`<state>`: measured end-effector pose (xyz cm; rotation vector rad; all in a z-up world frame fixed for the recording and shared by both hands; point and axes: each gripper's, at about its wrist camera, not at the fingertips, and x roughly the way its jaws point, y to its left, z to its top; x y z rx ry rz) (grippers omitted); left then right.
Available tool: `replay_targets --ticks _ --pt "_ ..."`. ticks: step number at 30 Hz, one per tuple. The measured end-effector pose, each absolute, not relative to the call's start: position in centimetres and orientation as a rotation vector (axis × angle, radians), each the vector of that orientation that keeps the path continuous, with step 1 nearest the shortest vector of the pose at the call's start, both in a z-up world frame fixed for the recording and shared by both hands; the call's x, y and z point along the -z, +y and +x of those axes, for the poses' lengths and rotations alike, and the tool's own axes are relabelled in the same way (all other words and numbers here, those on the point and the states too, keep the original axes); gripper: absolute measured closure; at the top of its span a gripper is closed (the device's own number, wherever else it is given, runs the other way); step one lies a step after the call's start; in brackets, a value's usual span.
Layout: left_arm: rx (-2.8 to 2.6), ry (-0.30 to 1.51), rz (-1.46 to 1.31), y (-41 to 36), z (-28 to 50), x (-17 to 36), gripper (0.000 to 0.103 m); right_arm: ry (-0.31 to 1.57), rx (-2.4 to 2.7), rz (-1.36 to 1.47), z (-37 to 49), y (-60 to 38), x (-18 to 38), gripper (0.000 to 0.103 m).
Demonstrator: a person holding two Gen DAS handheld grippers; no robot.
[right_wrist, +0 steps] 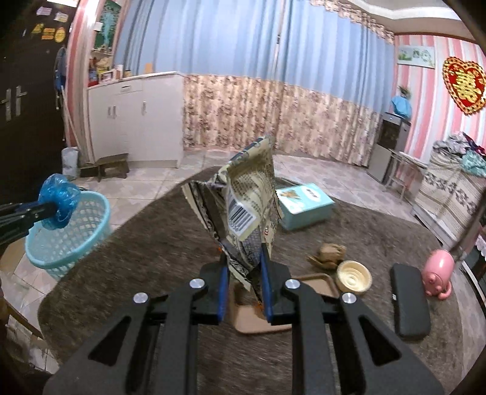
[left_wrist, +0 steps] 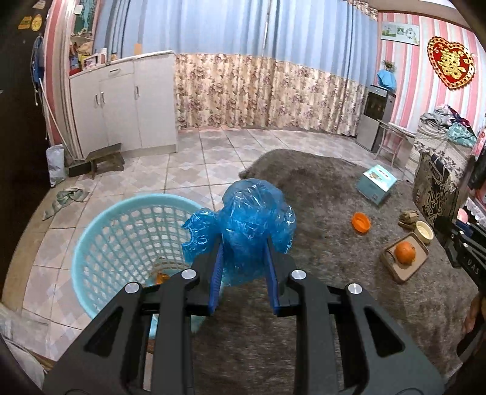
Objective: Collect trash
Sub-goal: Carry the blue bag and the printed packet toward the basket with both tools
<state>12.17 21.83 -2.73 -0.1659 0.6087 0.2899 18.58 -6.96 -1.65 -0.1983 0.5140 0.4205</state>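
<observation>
Left wrist view: left gripper (left_wrist: 244, 258) jaws clamped on blue plastic wad (left_wrist: 252, 224), centre frame beside basket (left_wrist: 91, 243). Right gripper (right_wrist: 244, 267) jaws clamped on snack wrapper (right_wrist: 246, 206). Carrying step; next, likely drop both into basket.

Dim, bluish indoor light, brightest through the curtains (left_wrist: 243, 27). Strong fisheye bending with black corners. Slight motion blur on the rug (right_wrist: 152, 243).
</observation>
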Motion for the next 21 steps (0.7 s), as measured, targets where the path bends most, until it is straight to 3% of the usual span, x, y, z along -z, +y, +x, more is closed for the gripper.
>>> replay_targets --ticks 21 --pt "-0.44 0.597 -0.197 31.6 10.1 3.8 0.08 0.502 -0.56 -0.24 18.7 1.3 1.3 0.084"
